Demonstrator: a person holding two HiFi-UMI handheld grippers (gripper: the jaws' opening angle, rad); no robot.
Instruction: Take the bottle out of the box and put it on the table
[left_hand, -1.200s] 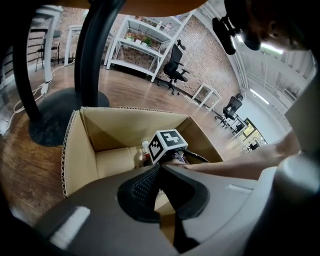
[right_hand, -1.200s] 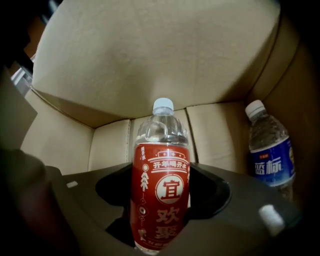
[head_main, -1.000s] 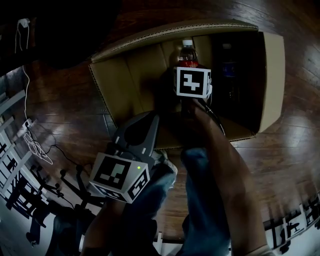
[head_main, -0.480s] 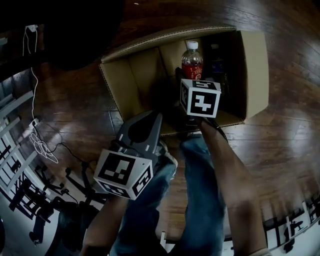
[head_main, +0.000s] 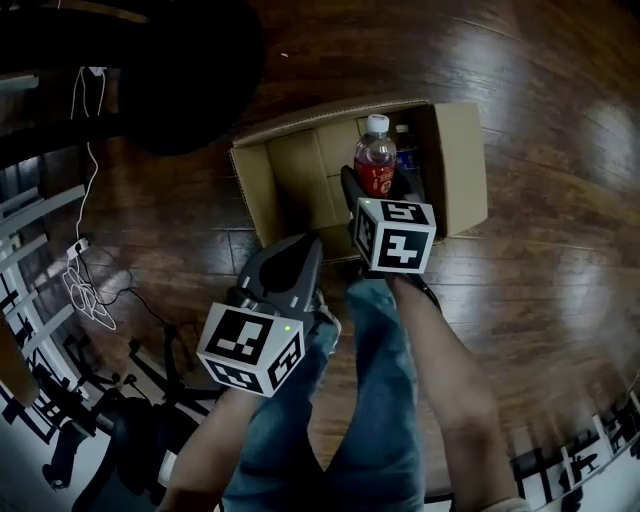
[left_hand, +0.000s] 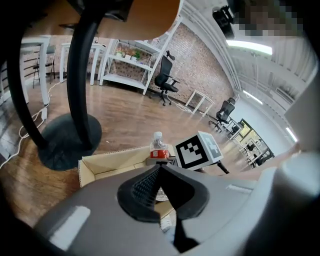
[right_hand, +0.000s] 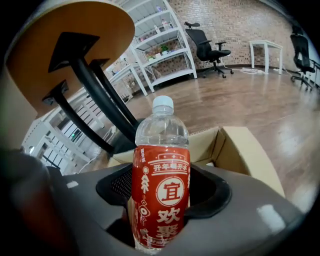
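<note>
Bottle (right_hand: 161, 165) first: clear plastic with a white cap and a red label, it stands upright in the right gripper (right_hand: 162, 200), whose jaws are closed on the label band from both sides. From the head view it sits over the open cardboard box (head_main: 290, 185), and it looks lifted free of the inside, though how far above the rim is hard to judge from overhead. A second, darker bottle (head_main: 405, 158) stands in the box just beyond it.

The left gripper (left_hand: 159, 172) hangs nearer the person's legs, jaws pressed together with nothing between them, pointing toward the box.

The box rests on the wooden floor (head_main: 540, 280), and the round table (head_main: 170, 80) stands just beside it, on the person's left.

The step in hand is probably the carry. It should go well if the grip stays firm on the label, where the body is straight, and the bottle stays vertical. The table top is higher than the box, so lift well above its edge before moving across. Set the base down flat before the jaws let go. The left gripper should stay out of the path.
</note>
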